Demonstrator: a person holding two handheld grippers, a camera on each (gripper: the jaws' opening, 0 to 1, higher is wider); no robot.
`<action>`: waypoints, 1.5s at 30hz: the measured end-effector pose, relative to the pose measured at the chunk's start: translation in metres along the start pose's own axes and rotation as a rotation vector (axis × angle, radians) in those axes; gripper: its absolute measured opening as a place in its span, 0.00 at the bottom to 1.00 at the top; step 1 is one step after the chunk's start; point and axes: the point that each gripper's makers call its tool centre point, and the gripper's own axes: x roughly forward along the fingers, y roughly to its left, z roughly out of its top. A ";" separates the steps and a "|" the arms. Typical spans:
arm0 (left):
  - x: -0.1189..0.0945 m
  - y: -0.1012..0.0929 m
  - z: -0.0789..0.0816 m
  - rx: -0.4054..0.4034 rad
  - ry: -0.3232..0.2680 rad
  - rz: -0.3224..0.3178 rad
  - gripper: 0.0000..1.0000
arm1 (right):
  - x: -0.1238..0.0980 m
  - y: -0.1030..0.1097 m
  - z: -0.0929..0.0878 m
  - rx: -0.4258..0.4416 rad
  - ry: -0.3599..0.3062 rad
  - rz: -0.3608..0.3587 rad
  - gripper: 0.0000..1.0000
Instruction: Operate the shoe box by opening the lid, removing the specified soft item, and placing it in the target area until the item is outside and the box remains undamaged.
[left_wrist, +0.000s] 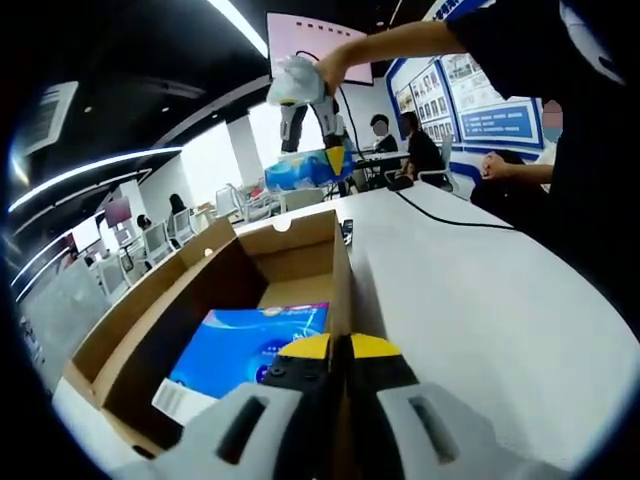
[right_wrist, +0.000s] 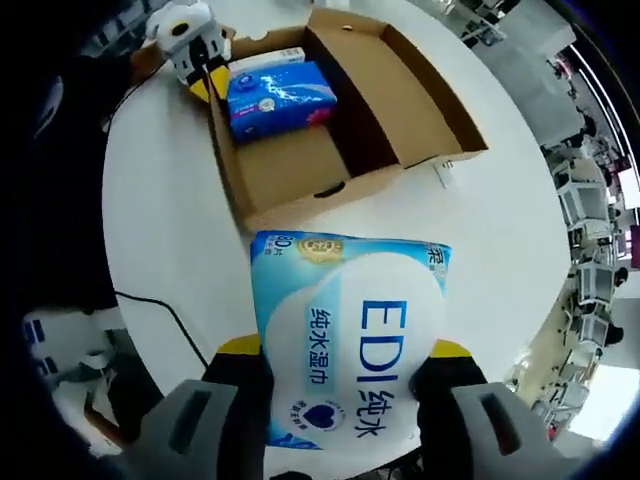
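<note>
A soft blue-and-white wet-wipe pack (right_wrist: 350, 345) is seen clamped between the yellow-tipped fingers of the right gripper (right_wrist: 350, 365), held high above the white bench (right_wrist: 160, 230) and clear of the shoe box (right_wrist: 300, 175). In the left gripper view the same pack (left_wrist: 305, 168) is seen raised in the air beyond the far end of the box (left_wrist: 150, 310), gripped by the right gripper (left_wrist: 318, 150) under a person's hand (left_wrist: 335, 68). The cardboard box is shown lying open on the bench, its lid folded back flat beside it, and a second blue pack (right_wrist: 280, 97) is left inside, with a white pack (right_wrist: 265, 60) just beside it. The left gripper (left_wrist: 340, 347) is pictured at the box's rim with its fingers pressed together, nothing visibly between them; it is also seen at the box's edge (right_wrist: 200, 70) in the right gripper view. A black cable (left_wrist: 450, 215) is trailed across the bench, and seated people are visible at desks in the background.
</note>
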 end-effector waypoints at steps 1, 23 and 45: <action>0.000 0.000 0.000 0.001 0.000 0.001 0.04 | 0.002 -0.003 -0.001 -0.039 -0.003 -0.003 0.58; 0.002 -0.002 -0.005 -0.036 0.061 -0.048 0.03 | 0.048 -0.002 -0.009 -0.159 -0.007 0.031 0.58; 0.004 -0.003 -0.004 -0.028 0.050 -0.069 0.03 | 0.081 0.000 -0.029 -0.247 0.082 0.080 0.58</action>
